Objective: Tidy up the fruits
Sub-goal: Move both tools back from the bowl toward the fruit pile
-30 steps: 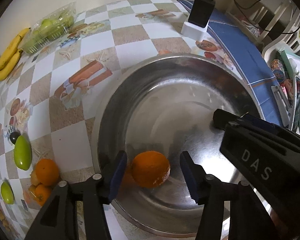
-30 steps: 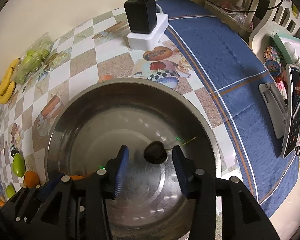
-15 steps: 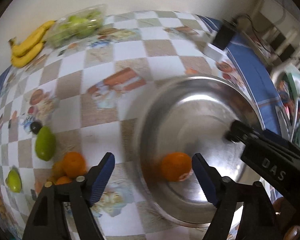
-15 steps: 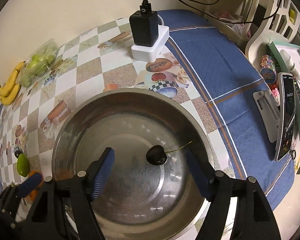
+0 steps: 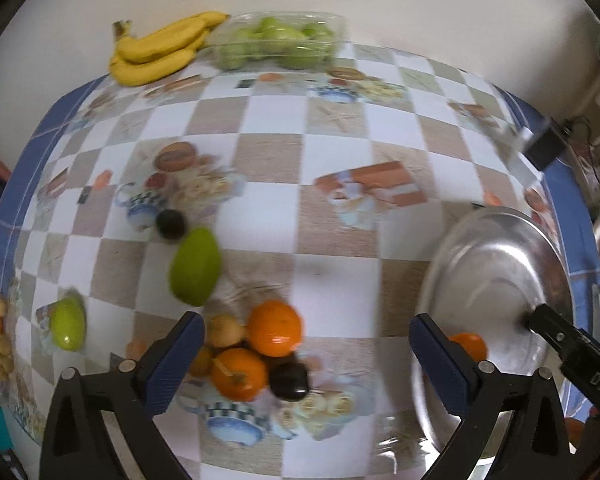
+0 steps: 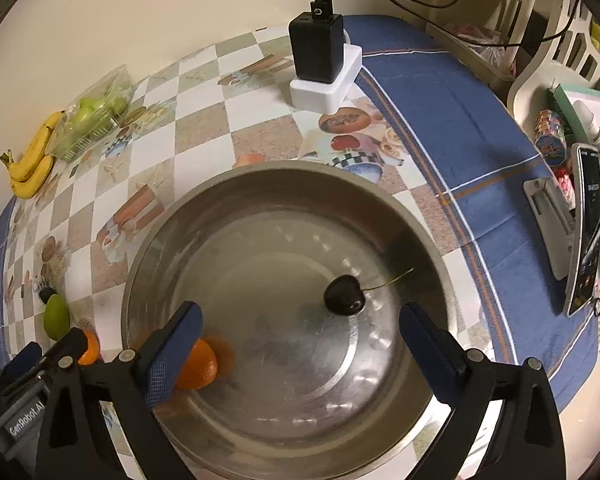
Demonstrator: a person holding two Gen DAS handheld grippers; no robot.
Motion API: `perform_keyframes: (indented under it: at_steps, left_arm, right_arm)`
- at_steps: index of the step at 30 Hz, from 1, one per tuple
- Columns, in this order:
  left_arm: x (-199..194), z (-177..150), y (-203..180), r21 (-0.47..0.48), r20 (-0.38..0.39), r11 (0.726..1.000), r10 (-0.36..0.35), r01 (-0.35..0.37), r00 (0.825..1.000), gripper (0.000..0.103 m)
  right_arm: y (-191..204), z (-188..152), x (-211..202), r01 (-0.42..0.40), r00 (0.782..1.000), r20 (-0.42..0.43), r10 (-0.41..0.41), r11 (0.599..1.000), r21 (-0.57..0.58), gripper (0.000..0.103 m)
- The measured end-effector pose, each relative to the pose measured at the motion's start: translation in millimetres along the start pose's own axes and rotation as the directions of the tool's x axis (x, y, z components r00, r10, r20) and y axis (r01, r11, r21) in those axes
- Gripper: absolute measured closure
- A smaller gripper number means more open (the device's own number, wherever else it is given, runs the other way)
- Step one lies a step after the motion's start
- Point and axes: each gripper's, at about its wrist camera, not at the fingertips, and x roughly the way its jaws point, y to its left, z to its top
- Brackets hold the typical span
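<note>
A steel bowl (image 6: 284, 168) holds a dark cherry (image 6: 342, 300) with a stem and an orange (image 6: 198, 364). My right gripper (image 6: 300, 320) hangs over the bowl, its jaws opening wide, with nothing gripped. My left gripper (image 5: 306, 332) is left of the bowl (image 5: 496, 264), jaws opening, empty, above a heap of fruit on the table. The heap has two oranges (image 5: 275, 332) and a dark round fruit (image 5: 289, 380). A green mango (image 5: 196, 272) lies just beyond. The bowl's orange (image 5: 470, 346) shows behind my left gripper's right finger.
Bananas (image 5: 160, 52) and a clear box of green fruit (image 5: 276, 42) lie by the far wall. A small green fruit (image 5: 68, 326) sits at the left. A black charger on a white box (image 6: 320, 60) stands behind the bowl. A phone (image 6: 588, 232) lies near the right edge.
My left gripper has swung left out of the bowl to above the fruit heap, leaving the orange inside. Both jaws have spread wider. The right gripper stays over the bowl and cherry.
</note>
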Motion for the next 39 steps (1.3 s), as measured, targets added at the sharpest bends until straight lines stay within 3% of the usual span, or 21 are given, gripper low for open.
perform_keyframes:
  at_steps: [10, 21, 39]
  left_arm:
    - [-2, 0, 48, -0.108, 0.027, 0.993, 0.046, -0.042, 0.999, 0.0]
    - [-10, 4, 85, -0.188, 0.066, 0.982, 0.033, -0.02, 0.997, 0.0]
    - [-19, 4, 141, -0.287, 0.087, 0.957, 0.073, -0.045, 0.994, 0.0]
  right_arm:
    - [21, -5, -1, -0.039, 0.999, 0.001, 0.039, 0.999, -0.035, 0.004]
    - [53, -10, -2, -0.051, 0.999, 0.013, 0.052, 0.995, -0.089, 0.004]
    - [132, -27, -3, -0.13, 0.991, -0.016, 0.13, 0.966, -0.223, 0.004]
